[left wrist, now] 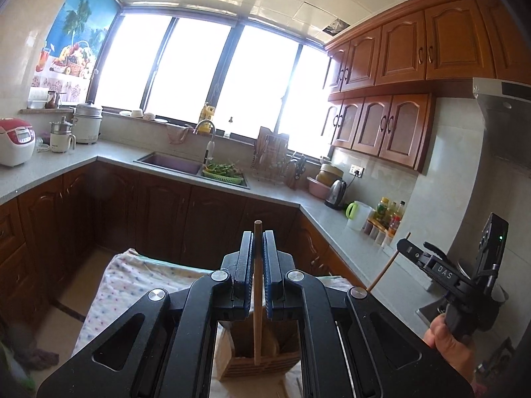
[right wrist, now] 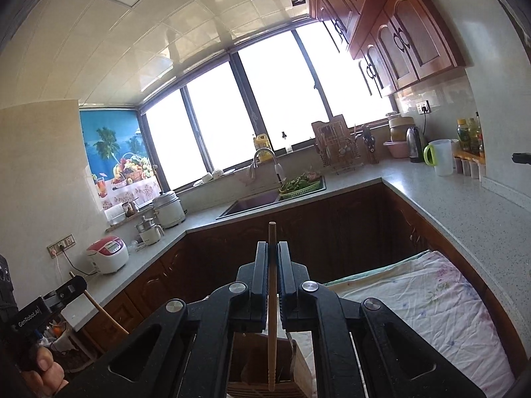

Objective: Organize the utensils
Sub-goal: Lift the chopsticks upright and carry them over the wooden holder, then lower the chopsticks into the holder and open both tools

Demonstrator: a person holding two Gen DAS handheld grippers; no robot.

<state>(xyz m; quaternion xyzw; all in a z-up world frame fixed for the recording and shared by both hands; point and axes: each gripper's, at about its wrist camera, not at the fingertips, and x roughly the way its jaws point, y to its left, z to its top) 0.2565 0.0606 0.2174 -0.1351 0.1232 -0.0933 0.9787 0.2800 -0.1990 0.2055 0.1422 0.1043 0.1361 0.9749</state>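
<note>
My left gripper is shut on a wooden utensil handle that stands upright, its lower end down in a wooden utensil holder below the jaws. My right gripper is shut on a thin wooden chopstick, also upright, its lower tip over the same wooden holder. The right gripper also shows at the right of the left wrist view, with the chopstick slanting down from it. The left gripper shows at the lower left of the right wrist view.
The holder stands on a table under a floral cloth, also in the right wrist view. An L-shaped counter runs around the kitchen with a sink, dish rack, kettle, rice cooker and bottles.
</note>
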